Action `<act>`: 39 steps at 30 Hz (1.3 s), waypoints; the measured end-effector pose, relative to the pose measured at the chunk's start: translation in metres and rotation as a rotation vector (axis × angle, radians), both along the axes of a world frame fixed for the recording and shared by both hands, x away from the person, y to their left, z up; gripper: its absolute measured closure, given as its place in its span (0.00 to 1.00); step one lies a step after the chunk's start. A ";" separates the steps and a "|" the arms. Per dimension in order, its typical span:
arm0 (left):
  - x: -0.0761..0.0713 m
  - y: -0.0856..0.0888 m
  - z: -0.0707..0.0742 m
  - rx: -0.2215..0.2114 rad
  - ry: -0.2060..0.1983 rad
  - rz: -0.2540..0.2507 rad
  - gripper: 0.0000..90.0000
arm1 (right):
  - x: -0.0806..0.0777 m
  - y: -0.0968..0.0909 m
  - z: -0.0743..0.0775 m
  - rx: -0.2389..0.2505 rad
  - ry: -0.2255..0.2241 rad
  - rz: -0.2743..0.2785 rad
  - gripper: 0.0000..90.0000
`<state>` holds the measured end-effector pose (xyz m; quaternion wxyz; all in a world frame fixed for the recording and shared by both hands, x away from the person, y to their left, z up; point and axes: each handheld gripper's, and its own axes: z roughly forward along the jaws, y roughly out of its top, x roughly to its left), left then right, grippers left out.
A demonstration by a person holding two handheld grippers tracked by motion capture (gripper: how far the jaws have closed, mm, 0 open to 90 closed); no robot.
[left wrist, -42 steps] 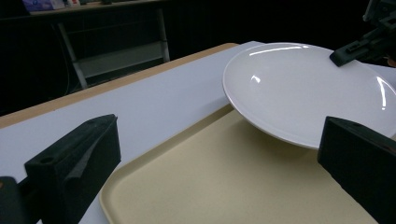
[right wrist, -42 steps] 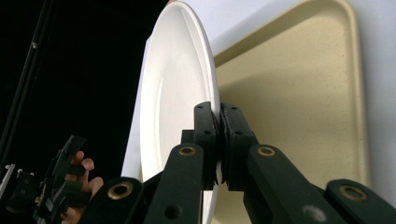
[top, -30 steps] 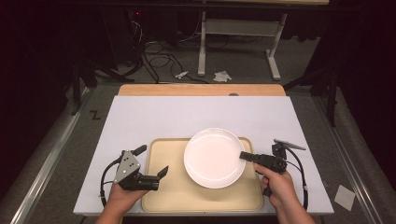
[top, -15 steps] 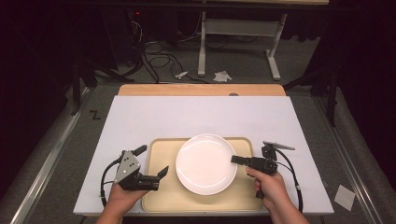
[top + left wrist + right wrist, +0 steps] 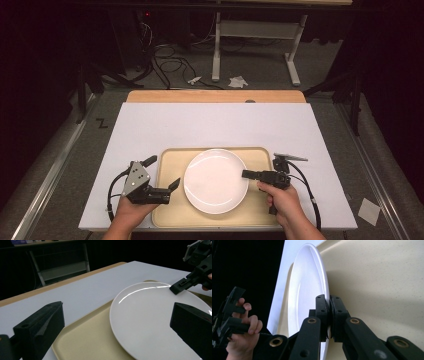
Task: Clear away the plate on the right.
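A round white plate (image 5: 216, 181) lies over the middle of a beige tray (image 5: 167, 167) near the table's front edge. My right gripper (image 5: 246, 174) is shut on the plate's right rim; in the right gripper view the two jaws pinch the plate (image 5: 308, 292) edge between them at my right gripper (image 5: 329, 305). My left gripper (image 5: 162, 175) stands open at the tray's left edge, its jaws spread wide and empty. From the left gripper view the plate (image 5: 150, 320) sits on the tray (image 5: 92, 337), with the right gripper (image 5: 176, 288) at its far rim.
The tray rests on a white table top (image 5: 215, 125) with a wooden strip (image 5: 215, 96) along the far edge. Cables (image 5: 165, 55) and a desk frame (image 5: 255, 35) are on the floor beyond the table.
The right gripper has carried the plate leftward and toward the front, so it now sits lower and more central on the tray. The left gripper has stayed put.
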<state>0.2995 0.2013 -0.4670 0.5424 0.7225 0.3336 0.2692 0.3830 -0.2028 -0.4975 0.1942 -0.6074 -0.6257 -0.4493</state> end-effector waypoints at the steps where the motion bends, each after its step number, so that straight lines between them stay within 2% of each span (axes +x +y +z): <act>1: 0.000 0.000 0.000 0.000 0.000 -0.001 0.00 | 0.000 0.000 0.000 -0.001 0.001 -0.002 0.98; 29: 0.000 0.000 0.000 0.002 -0.002 -0.005 0.00 | 0.001 0.004 -0.006 -0.053 -0.007 0.002 0.98; 39: 0.000 0.000 0.000 0.007 0.001 -0.006 0.00 | 0.002 0.004 -0.007 -0.090 -0.009 0.015 0.97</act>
